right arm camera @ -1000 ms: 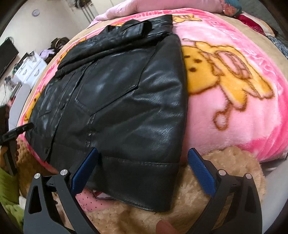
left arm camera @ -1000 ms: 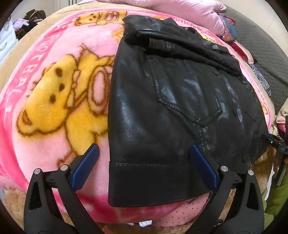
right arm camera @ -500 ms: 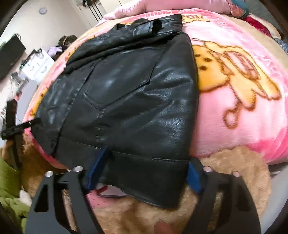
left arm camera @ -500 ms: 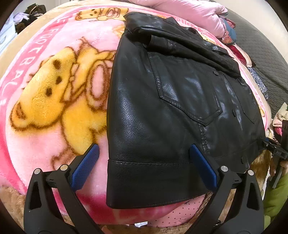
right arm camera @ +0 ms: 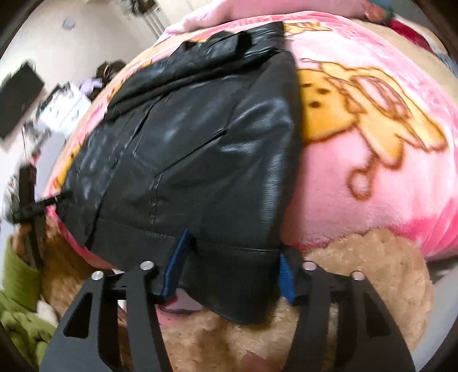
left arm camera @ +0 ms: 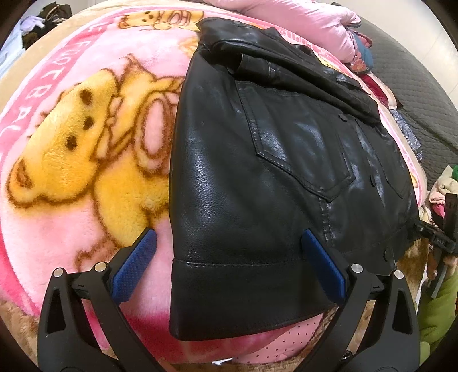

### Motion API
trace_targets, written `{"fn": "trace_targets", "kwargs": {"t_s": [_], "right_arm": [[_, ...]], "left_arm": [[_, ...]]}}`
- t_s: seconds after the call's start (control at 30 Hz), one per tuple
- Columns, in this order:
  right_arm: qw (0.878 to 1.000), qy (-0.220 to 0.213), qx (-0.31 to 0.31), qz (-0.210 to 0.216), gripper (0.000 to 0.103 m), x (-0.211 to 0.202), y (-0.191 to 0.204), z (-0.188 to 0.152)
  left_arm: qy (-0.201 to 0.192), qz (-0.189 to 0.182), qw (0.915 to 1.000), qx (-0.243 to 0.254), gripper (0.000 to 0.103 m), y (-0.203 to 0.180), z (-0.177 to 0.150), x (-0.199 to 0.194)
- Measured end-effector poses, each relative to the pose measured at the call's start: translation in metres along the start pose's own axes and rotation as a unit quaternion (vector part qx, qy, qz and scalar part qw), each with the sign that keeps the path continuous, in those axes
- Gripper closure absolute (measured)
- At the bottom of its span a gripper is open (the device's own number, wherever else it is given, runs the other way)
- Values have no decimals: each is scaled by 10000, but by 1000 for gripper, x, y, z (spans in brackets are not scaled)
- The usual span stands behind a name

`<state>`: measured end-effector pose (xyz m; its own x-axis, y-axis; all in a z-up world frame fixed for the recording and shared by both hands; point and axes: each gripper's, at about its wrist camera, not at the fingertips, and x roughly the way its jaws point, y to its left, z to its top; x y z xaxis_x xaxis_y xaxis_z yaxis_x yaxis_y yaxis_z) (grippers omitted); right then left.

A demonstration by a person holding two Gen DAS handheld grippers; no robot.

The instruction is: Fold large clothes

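Straddling the near left corner of the hem, my left gripper (left arm camera: 229, 261) stands wide apart, holding nothing; one blue pad (left arm camera: 134, 266) lies over the pink blanket (left arm camera: 86, 200), the other over the leather.

Right gripper (right arm camera: 229, 267): fingers narrowed about the jacket's near right hem corner, with the hem band between the two blue pads (right arm camera: 174, 263). The view is blurred, and I cannot tell whether they press the leather or merely flank it.

Black leather jacket (left arm camera: 257, 183): lies flat, front side up, collar at the far end, hem toward me, chest pocket (left arm camera: 300, 148) and snap buttons showing.

Pink blanket: yellow bear print, spread beneath the jacket.

Tan fleece (right arm camera: 357, 286): under the blanket at its near edge.

Pink padded garment (left arm camera: 300, 20): beyond the collar.

Green cloth (right arm camera: 17, 300): low at the side.
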<state>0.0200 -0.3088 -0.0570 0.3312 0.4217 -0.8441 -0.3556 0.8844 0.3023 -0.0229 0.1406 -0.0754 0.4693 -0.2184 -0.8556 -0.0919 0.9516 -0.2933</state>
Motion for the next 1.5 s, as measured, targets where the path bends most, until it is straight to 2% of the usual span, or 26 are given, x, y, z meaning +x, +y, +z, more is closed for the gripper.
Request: {"fn": "trace_targets", "kwargs": {"t_s": [0.07, 0.13, 0.17, 0.2, 0.27, 0.5, 0.57, 0.6, 0.63, 0.7, 0.73, 0.83, 0.9, 1.03, 1.23, 1.5], "right_arm": [[9999, -9, -81, -77, 50, 3, 2, -1], [9998, -151, -104, -19, 60, -1, 2, -3], [9997, -241, -74, 24, 75, -5, 0, -4], [9992, -350, -8, 196, 82, -10, -3, -4], [9957, -656, 185, 626, 84, -23, -11, -2], [9797, -1489, 376, 1288, 87, -60, -17, 8], [9764, -1630, 435, 1351, 88, -65, -18, 13], [9749, -1690, 451, 1377, 93, -67, -19, 14], [9738, -1728, 485, 1399, 93, -68, -18, 15], [9728, -1754, 544, 1410, 93, -68, -16, 17], [9727, -1766, 572, 1389, 93, -67, -17, 17], [9720, -1787, 648, 1380, 93, -63, -13, 18], [9713, -1803, 688, 1392, 93, -63, -11, 19], [9673, -1926, 791, 1450, 94, -67, -12, 25], [9576, -2193, 922, 1623, 94, -78, -12, 43], [9487, -2494, 1047, 1636, 94, -89, -13, 70]], "left_arm": [[-13, -30, 10000, -23, 9, 1, 0, 1], [-37, -51, 10000, -35, 9, 2, 0, 1], [-49, -58, 10000, -33, 9, 2, 0, 1], [-63, -67, 10000, -40, 9, 2, 0, 1], [-87, -104, 9999, -74, 9, 4, 0, 0], [-205, -222, 9994, -183, 10, 7, -2, -6], [-363, -218, 9990, -147, 20, 5, -3, -12], [-441, -290, 9986, -101, 38, 3, -3, -17], [-499, -413, 9979, -74, 54, 1, -3, -20], [-549, -392, 9977, -22, 57, -2, -2, -24], [-577, -392, 9976, -5, 65, -2, -3, -25], [-723, -538, 9959, -80, 80, -1, -2, -32], [-915, -703, 9932, -125, 87, 1, 1, -42], [-1215, -858, 9889, -61, 92, -4, 10, -60], [-1605, -1004, 9818, 132, 93, -16, 29, -80], [-2009, -1306, 9708, -69, 93, -16, 64, -94]]}}
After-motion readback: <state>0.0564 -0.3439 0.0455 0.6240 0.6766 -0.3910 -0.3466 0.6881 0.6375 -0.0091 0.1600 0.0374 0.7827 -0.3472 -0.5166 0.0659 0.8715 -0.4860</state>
